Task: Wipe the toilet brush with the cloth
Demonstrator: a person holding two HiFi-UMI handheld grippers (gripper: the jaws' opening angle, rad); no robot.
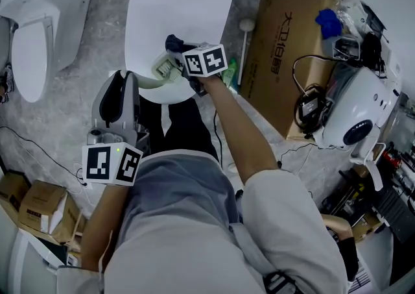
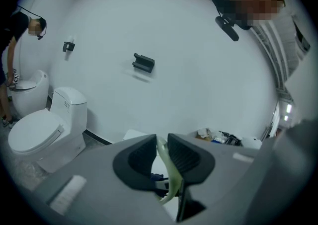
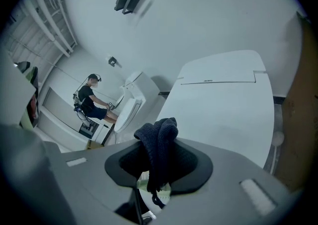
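1. Left gripper: jaws clamped on the pale green toilet brush, likely steadying it for wiping.
2. Right gripper: jaws pinched on the bunched dark cloth, held just beside the brush head.
3. Both poised above the closed toilet lid.
4. Cardboard box alongside: shut, contents unseen; blue item at its far corner.

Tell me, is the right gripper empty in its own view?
No: the right gripper is shut on the dark blue cloth, which bunches up above its jaws.
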